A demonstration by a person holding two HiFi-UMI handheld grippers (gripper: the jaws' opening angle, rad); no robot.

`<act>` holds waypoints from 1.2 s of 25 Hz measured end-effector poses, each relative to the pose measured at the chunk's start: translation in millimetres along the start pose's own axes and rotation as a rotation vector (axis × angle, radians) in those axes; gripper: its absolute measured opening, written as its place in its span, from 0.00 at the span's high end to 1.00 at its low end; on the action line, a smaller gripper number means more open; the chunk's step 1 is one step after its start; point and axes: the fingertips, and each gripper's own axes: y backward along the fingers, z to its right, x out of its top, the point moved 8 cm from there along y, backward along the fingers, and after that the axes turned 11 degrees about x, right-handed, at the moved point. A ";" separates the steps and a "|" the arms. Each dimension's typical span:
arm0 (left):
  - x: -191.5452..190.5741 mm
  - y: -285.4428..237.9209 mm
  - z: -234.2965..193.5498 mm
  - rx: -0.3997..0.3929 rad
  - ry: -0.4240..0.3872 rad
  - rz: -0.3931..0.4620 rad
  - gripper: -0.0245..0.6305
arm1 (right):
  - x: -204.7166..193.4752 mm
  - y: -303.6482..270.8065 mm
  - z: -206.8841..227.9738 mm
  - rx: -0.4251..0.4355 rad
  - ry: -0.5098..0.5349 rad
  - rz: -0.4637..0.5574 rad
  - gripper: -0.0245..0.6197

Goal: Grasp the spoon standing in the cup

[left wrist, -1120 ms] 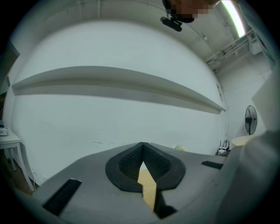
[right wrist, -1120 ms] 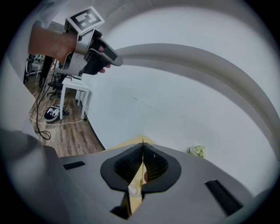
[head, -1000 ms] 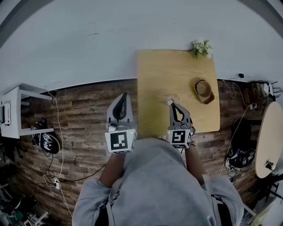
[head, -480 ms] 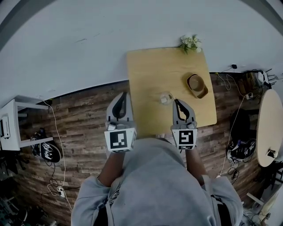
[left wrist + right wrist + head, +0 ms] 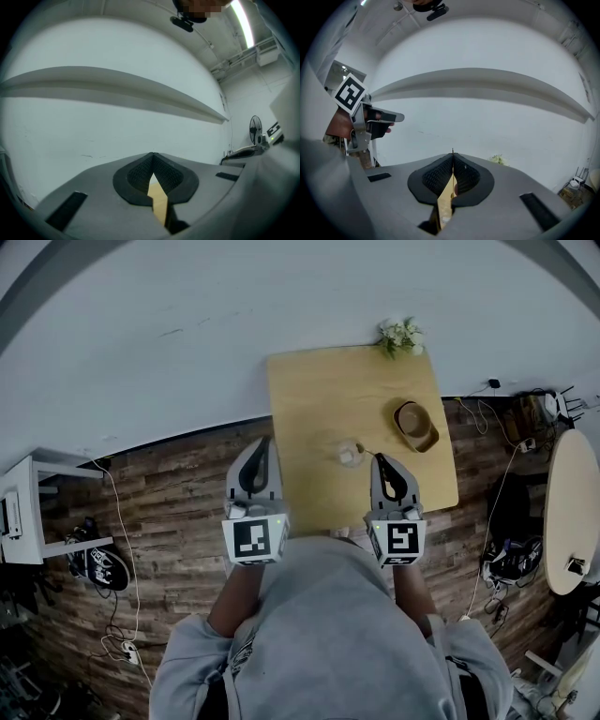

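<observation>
Now I see the wooden table (image 5: 319, 399) before me. My left gripper (image 5: 262, 442) hangs just beside its left edge, jaws closed on nothing. My right gripper (image 5: 380, 458) is pressed together on the thin spoon (image 5: 452, 152), which stands in the cup (image 5: 349, 453) near the table's middle.

Plain white wall (image 5: 234, 315) behind; dark wood-plank floor (image 5: 178, 484) with loose cables. Light wooden counter (image 5: 319, 399) against the wall – white shelf unit (image 5: 37, 512) far left, pale round table (image 5: 567, 521) far right. Ceiling strip light (image 5: 243, 23) lit.
</observation>
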 end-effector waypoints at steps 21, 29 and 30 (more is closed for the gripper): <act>3.6 -6.8 3.7 -0.006 -0.018 0.007 0.96 | 18.5 4.1 16.0 -0.041 -0.091 0.086 0.96; 3.0 -7.9 1.8 0.002 -0.023 0.004 0.96 | 21.2 1.2 20.5 -0.045 -0.102 0.098 0.96; 3.2 -7.3 1.4 0.003 -0.023 0.005 0.96 | 22.0 1.0 20.5 -0.046 -0.101 0.100 0.96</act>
